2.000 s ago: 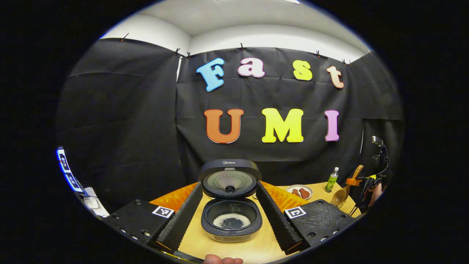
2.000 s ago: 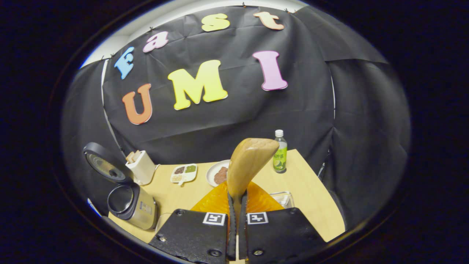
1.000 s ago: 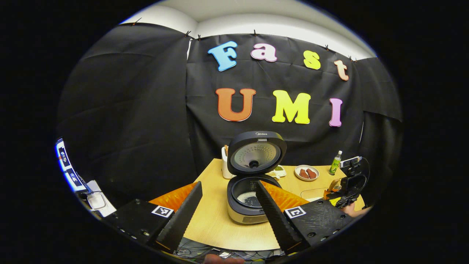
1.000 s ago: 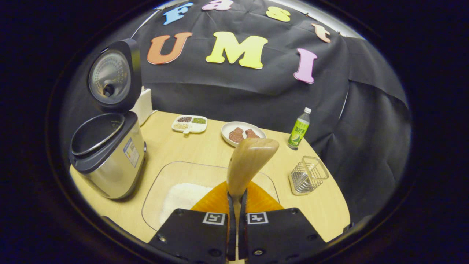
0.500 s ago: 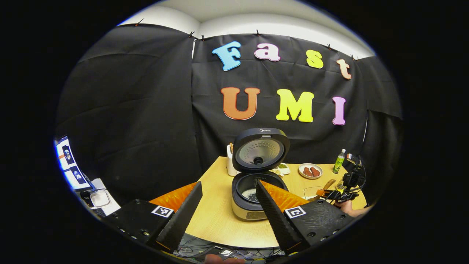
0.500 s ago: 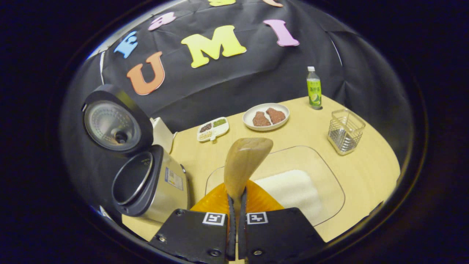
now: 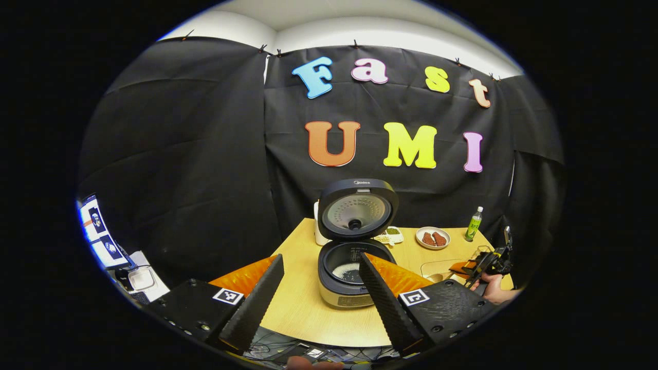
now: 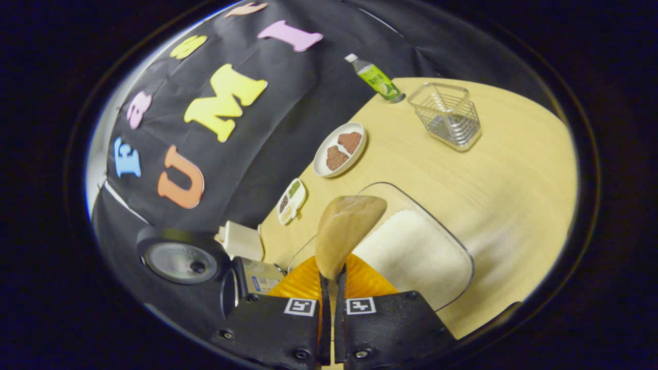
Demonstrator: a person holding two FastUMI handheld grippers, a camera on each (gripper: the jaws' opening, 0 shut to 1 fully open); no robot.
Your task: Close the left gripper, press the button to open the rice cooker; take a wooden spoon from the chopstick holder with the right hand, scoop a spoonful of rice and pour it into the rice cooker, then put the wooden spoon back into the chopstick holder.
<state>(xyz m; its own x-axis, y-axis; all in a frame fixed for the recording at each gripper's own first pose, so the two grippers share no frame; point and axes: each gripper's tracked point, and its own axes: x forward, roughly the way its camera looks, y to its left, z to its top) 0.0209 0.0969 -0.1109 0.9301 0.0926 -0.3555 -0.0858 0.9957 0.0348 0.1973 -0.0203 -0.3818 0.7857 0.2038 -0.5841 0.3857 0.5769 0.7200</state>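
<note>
The round pale wooden table (image 8: 514,169) is seen tilted in the right gripper view, and on it lies the shallow clear glass tray (image 8: 452,246) with its heap of white rice (image 8: 406,252), just below and to the right of the held tool. The dark-topped, silver-sided rice cooker (image 7: 349,277) stands open in the left gripper view, lid upright, with some rice already seen in the pot. The square wire chopstick holder (image 8: 448,115) stands well apart at the far side of the tray. The right gripper (image 8: 330,308) is clamped narrowly on the handle of the light wooden spoon (image 8: 344,231), whose long axis runs forward and up, bowl over the tray's near edge. The left gripper (image 7: 318,293) is held wide apart and empty, the cooker framed between its fingers. A dip forward and to the right is judged to be what a scoop calls for.
</note>
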